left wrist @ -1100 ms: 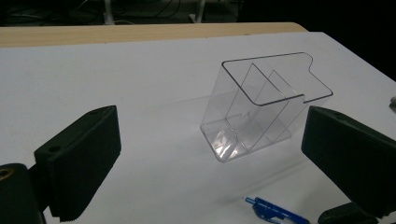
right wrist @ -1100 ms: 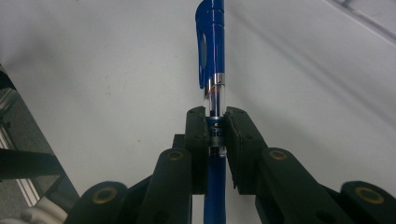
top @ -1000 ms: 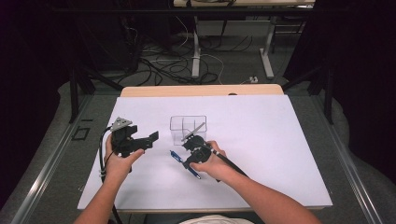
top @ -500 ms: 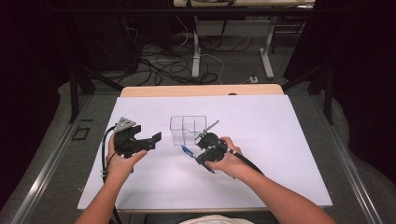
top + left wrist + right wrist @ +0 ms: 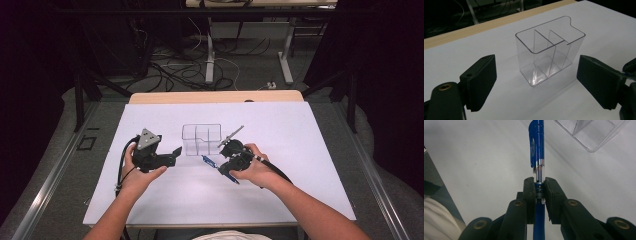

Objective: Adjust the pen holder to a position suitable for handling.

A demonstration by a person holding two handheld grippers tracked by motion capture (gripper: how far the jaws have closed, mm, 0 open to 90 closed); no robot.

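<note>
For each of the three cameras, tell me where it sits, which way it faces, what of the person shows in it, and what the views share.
High view: above the person's side, looking forward and down on the white-covered table; both forearms, left tongs and right tongs show.
Left gripper view: rides the left tongs, open, facing the clear plastic three-compartment organizer.
Right gripper view: rides the right tongs, shut on a blue capped pen; a white garment shows at lower left.
Shared: all three show the organizer; the high and right gripper views show the pen.

The high view looks forward and down on the white table (image 5: 310,150). Each of the 2 gripper views looks close along its own jaws; all 3 share the clear organizer (image 5: 201,139) beyond the fingertips.
</note>
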